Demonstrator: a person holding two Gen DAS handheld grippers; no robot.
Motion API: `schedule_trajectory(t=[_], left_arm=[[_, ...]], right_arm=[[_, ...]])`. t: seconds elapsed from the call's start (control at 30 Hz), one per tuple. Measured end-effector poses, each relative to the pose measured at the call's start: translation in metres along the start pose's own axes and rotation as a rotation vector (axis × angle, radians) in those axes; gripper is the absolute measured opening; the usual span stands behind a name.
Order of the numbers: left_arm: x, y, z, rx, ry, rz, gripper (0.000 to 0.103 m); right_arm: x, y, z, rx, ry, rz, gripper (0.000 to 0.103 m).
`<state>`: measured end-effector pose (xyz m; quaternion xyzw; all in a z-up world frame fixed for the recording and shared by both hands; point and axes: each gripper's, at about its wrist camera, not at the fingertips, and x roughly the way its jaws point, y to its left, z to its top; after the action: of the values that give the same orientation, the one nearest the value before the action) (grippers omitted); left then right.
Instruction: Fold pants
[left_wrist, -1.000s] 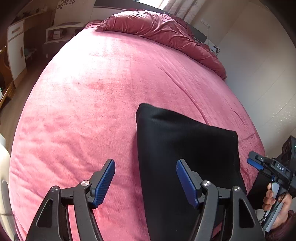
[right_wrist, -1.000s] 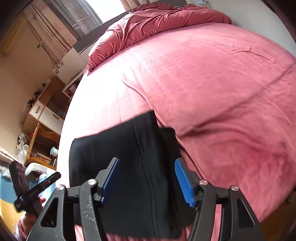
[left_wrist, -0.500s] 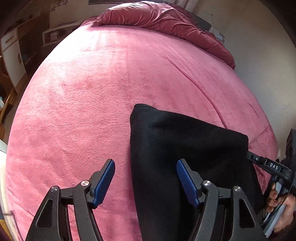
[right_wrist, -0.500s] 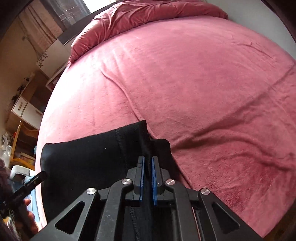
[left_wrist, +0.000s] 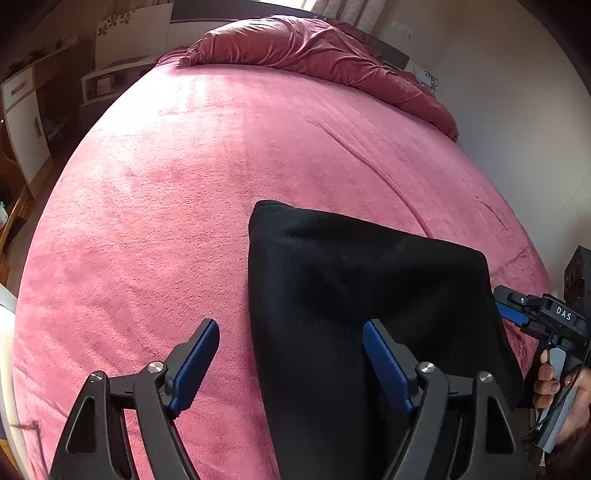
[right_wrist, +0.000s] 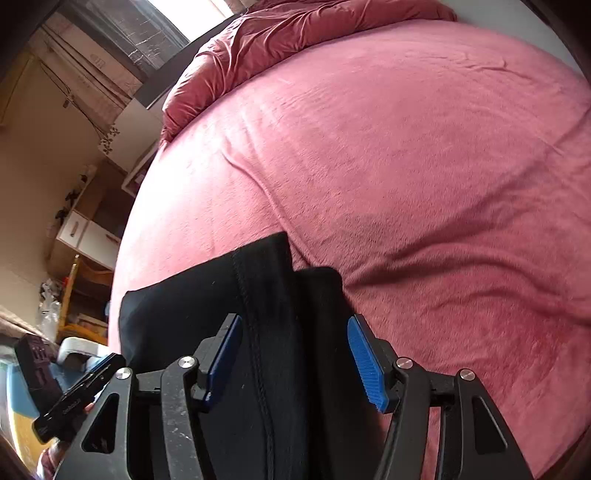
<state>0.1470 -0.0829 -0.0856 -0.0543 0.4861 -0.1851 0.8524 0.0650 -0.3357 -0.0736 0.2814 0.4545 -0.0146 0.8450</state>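
the black pants (left_wrist: 369, 295) lie in a folded block on the pink bed (left_wrist: 184, 184), near its front edge, and the fold looks close to done. the main risk i see is the stack shifting: in the right wrist view one layer (right_wrist: 317, 291) pokes out past the seamed top layer, so the edges are not flush, and a careless nudge or pinch on the soft plush cover could drag the top layer and open the fold. another risk is grabbing only one layer and peeling it off.

the left hand-held gripper (left_wrist: 291, 365) hovers low over the left edge of the pants, jaws spread wide, holding nothing, one finger over the bed and one over the cloth. the right hand-held gripper (right_wrist: 295, 362) is likewise wide open and empty, straddling the seam from above, pointed toward the pillow end.
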Motion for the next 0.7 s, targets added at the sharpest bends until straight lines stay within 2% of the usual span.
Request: schedule_trajectory(t=[0.07, 0.17, 0.37, 0.7], left_arm=[[-0.005, 0.001, -0.005, 0.000, -0.008, -0.009, 0.084], [-0.011, 0.003, -0.014, 0.002, -0.008, -0.029, 0.085], [-0.015, 0.000, -0.026, 0.026, -0.001, -0.073, 0.087], [-0.002, -0.002, -0.033, 0.045, 0.039, -0.123, 0.087]], right_arm=[[-0.002, 0.002, -0.006, -0.006, 0.019, 0.029, 0.072], [0.002, 0.005, -0.014, -0.040, 0.055, 0.028, 0.074], [0.025, 0.001, -0.020, -0.074, 0.125, -0.009, 0.075], [0.050, -0.008, -0.017, -0.084, 0.177, 0.049, 0.075]])
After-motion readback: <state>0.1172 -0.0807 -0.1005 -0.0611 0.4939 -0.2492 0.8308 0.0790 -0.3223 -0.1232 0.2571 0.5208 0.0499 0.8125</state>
